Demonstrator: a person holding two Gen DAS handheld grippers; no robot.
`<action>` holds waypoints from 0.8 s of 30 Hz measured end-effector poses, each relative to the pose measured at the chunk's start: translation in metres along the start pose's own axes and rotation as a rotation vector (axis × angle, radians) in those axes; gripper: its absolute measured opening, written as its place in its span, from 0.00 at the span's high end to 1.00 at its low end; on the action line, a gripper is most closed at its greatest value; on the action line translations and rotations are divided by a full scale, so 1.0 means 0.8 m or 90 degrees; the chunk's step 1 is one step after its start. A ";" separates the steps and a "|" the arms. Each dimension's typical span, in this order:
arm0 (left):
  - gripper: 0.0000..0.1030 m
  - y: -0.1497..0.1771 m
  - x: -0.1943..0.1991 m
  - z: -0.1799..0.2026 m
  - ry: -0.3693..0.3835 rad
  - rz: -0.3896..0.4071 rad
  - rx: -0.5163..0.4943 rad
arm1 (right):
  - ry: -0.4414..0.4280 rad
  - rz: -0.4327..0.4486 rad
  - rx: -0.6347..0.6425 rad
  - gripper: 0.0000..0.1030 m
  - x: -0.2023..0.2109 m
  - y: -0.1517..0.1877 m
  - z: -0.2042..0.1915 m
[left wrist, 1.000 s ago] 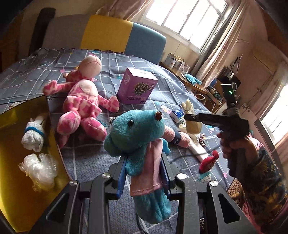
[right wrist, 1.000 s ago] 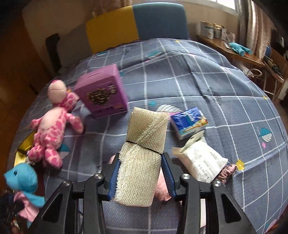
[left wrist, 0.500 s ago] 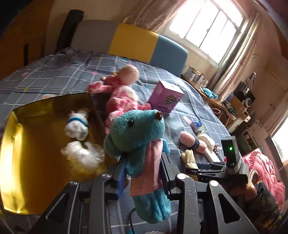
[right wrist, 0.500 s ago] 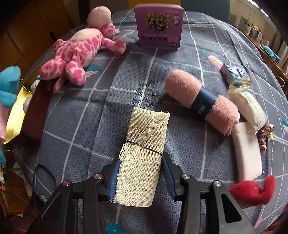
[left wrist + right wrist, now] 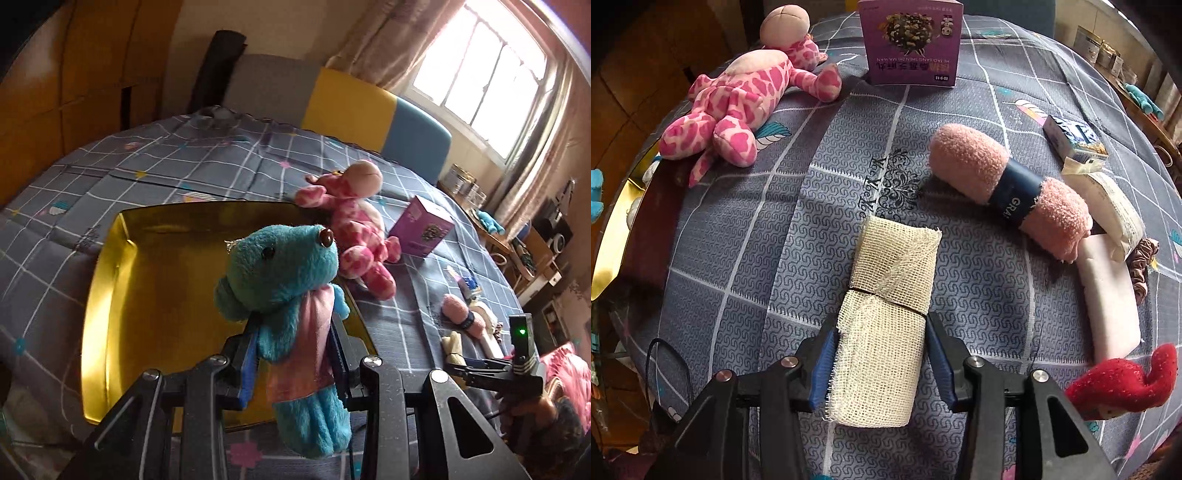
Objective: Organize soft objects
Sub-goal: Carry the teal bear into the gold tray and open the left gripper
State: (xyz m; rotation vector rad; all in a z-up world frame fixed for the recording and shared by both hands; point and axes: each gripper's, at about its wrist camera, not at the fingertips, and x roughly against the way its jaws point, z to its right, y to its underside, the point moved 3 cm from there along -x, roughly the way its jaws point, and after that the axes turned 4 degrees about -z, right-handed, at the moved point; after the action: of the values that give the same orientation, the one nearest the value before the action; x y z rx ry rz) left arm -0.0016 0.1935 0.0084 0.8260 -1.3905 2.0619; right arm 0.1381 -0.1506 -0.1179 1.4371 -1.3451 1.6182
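Note:
My left gripper (image 5: 295, 325) is shut on a blue plush toy (image 5: 284, 258) in a pink shirt, held upright above the gold tray (image 5: 147, 277). The toy hides the tray's middle. My right gripper (image 5: 882, 332) points steeply down at the grey checked bedspread (image 5: 775, 221). A cream gauze roll (image 5: 886, 302) is between its jaws and rests on the spread. The jaws are opening, and the pads still touch the roll's sides. The left wrist view shows that gripper (image 5: 465, 367) low at the right, held by a hand.
A pink spotted plush (image 5: 738, 99) and a purple box (image 5: 910, 40) sit at the far side. To the right lie a pink towel roll (image 5: 997, 177), a white pack (image 5: 1115, 206), a white block (image 5: 1108, 295) and a red plush piece (image 5: 1123, 384). The tray's rim (image 5: 609, 240) shows at the left edge.
The left gripper carried the blue plush sideways until the gold tray lay under it. The right gripper sank with the gauze roll down to the bedspread, then held still.

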 end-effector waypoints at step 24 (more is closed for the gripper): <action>0.66 -0.051 -0.088 -0.087 -0.141 -0.059 0.030 | -0.003 0.049 0.011 0.54 0.004 0.018 -0.002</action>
State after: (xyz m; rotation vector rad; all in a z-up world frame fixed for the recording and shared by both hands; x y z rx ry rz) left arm 0.0610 0.2669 -0.0371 1.1456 -1.3932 1.9867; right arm 0.1239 -0.1547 -0.1192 1.4153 -1.4082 1.6811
